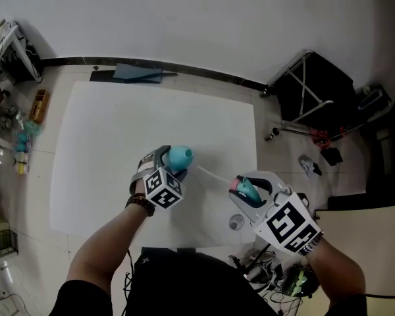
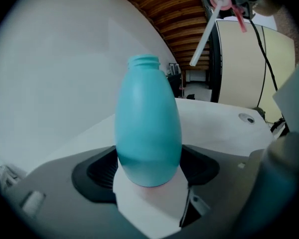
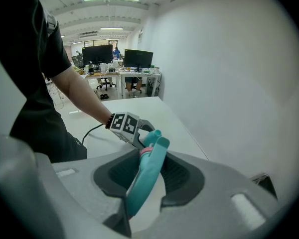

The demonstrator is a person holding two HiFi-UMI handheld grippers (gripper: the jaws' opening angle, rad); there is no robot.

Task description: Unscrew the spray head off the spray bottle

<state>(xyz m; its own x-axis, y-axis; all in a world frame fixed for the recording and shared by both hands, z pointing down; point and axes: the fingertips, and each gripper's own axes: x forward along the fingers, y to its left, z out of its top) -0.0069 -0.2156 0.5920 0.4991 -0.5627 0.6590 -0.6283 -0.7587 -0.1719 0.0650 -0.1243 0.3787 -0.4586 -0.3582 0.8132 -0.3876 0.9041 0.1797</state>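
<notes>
A teal spray bottle (image 1: pixel 180 155) with a bare threaded neck (image 2: pixel 143 61) stands between the jaws of my left gripper (image 1: pixel 173 160). In the left gripper view the dark pads (image 2: pixel 97 171) lie against the sides of its base, and the left gripper (image 2: pixel 148 178) is shut on it. The teal spray head (image 1: pixel 245 188) with a pink collar (image 3: pixel 147 151) is off the bottle, with my right gripper (image 1: pixel 250 196) shut on it. Its white dip tube (image 1: pixel 212 174) slants toward the bottle, clear of the neck. The right gripper view shows the head (image 3: pixel 145 178) wedged upright between the jaws.
The white table (image 1: pixel 112 143) spreads to the left and back. A small round piece (image 1: pixel 236 224) lies on it near the right gripper. A black folding frame (image 1: pixel 309 87) stands on the floor at the right, and clutter (image 1: pixel 20 133) lies at the left.
</notes>
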